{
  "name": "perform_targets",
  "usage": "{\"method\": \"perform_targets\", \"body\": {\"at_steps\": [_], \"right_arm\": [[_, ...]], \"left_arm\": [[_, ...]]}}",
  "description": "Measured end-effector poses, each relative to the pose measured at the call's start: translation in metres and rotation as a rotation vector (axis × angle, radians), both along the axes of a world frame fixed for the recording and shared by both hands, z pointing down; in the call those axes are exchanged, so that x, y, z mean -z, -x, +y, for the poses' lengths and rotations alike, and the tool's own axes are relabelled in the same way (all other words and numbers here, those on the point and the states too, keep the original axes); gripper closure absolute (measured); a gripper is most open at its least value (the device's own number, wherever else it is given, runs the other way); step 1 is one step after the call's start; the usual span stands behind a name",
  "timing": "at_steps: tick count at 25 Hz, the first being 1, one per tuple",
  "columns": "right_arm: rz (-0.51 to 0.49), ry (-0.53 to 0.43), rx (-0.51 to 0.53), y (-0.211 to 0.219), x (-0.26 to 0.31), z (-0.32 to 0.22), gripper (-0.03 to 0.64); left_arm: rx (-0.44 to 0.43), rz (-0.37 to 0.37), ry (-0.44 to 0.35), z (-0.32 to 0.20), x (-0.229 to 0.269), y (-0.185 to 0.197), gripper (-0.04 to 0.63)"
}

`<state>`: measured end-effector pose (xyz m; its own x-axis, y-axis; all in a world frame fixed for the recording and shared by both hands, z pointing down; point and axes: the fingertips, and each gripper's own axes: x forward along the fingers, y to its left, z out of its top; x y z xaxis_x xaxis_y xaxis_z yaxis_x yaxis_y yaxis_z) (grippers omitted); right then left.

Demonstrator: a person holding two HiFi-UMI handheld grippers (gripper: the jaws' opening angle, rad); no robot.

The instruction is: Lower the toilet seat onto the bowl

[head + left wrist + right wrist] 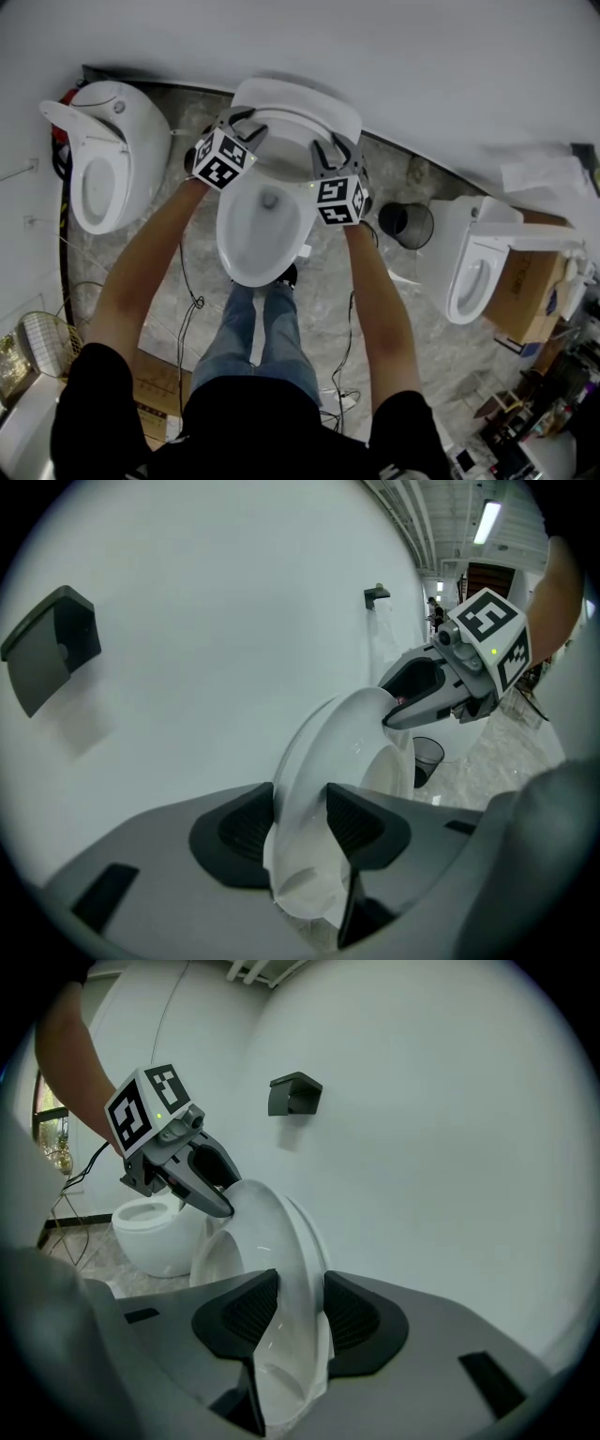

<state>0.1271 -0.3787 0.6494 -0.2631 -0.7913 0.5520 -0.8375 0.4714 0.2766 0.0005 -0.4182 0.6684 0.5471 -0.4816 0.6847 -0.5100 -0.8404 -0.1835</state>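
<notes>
Toilet seat (295, 103) rim hidden where left gripper (246, 123), right gripper (330, 146) clamp.

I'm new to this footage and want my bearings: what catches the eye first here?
The left gripper and right gripper each clamp an edge of the raised toilet seat, upright by the white wall above the middle bowl. A second toilet stands at the far left and a third toilet at the right, with a black wastebasket beside it.

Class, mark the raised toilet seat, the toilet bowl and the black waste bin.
toilet seat (323, 747), left gripper view, curved outer edge.
toilet bowl (225, 234), head view, left rim.
waste bin (419, 230), head view, side wall.
</notes>
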Motion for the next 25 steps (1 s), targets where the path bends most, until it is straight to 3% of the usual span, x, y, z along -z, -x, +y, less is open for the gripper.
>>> {"method": "perform_targets", "body": {"at_steps": [25], "right_arm": [[0.087,0.005,0.123,0.033,0.011,0.094,0.48]], "left_arm": [[-0.009,-0.055,-0.029,0.094,0.013,0.032,0.44]]}}
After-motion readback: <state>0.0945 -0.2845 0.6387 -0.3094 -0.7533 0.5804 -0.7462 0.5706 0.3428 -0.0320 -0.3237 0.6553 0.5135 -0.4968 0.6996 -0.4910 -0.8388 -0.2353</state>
